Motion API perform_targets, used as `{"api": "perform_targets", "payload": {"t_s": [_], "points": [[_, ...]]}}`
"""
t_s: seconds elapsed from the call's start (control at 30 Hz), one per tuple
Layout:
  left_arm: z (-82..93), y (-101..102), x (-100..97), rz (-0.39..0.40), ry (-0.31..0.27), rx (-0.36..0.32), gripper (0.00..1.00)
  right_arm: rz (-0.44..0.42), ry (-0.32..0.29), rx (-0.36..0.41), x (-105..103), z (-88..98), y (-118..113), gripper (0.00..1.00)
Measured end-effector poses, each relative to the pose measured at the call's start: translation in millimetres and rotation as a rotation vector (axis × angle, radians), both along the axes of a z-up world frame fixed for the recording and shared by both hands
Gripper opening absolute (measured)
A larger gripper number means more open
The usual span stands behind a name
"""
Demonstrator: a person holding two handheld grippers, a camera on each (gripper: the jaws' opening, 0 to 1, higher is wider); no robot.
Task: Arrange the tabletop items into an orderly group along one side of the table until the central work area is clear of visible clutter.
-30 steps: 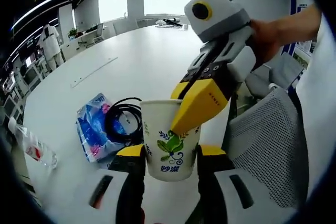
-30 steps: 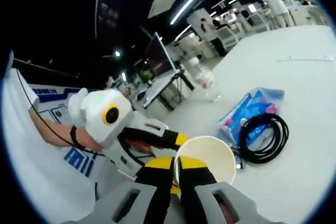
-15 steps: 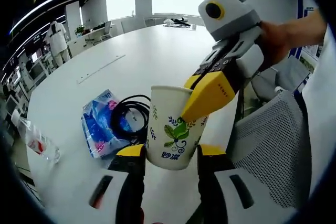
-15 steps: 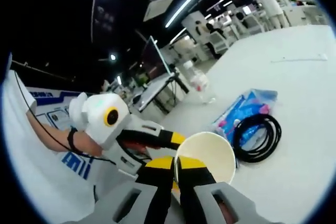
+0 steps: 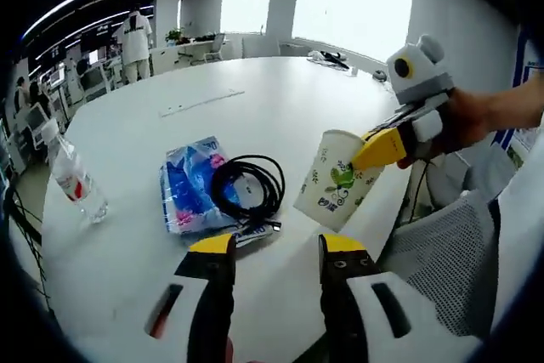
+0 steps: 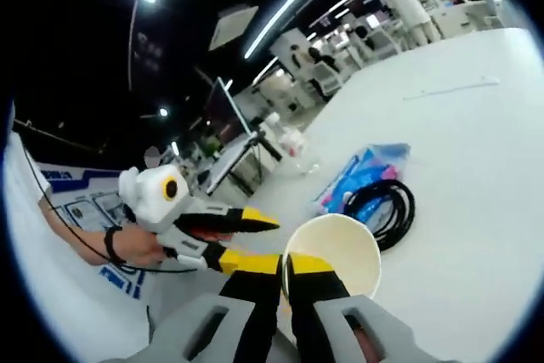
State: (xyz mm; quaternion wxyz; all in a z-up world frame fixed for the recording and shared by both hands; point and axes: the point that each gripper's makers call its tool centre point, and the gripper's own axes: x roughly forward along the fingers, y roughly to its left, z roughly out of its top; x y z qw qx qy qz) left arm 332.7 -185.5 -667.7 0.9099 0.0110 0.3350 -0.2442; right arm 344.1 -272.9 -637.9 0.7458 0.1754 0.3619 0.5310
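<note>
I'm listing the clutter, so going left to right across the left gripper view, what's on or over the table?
Water bottle → blue packet → black cable coil → paper cup, held up by the right gripper.

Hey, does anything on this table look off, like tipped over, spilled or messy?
Nothing is spilled. The cup hangs tilted off the table, pinched by its rim in the right gripper, and looks empty. The cable lies coiled partly over the blue packet; the bottle stands upright.
</note>
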Motion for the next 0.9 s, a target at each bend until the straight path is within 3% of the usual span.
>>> {"api": "perform_targets", "payload": {"t_s": [0.3, 0.43, 0.67, 0.9], "points": [[2.4, 46, 5.2, 0.15, -0.01, -0.011, 0.38, -0.045, 0.022, -0.013, 5, -5.7, -16, 0.0], [4.5, 64, 3.4, 0.206, 0.001, -0.022, 0.42, -0.047, 0.026, -0.028, 5, -9.2, -20, 0.0], [6.2, 88, -1.7, 0.273, -0.006, -0.041, 0.42, -0.072, 0.034, -0.05, 12, -15.2, -22, 0.0], [5.5, 105, -9.2, 0.312, -0.007, -0.049, 0.43, -0.062, 0.027, -0.056, 17, -11.7, -11, 0.0]]}}
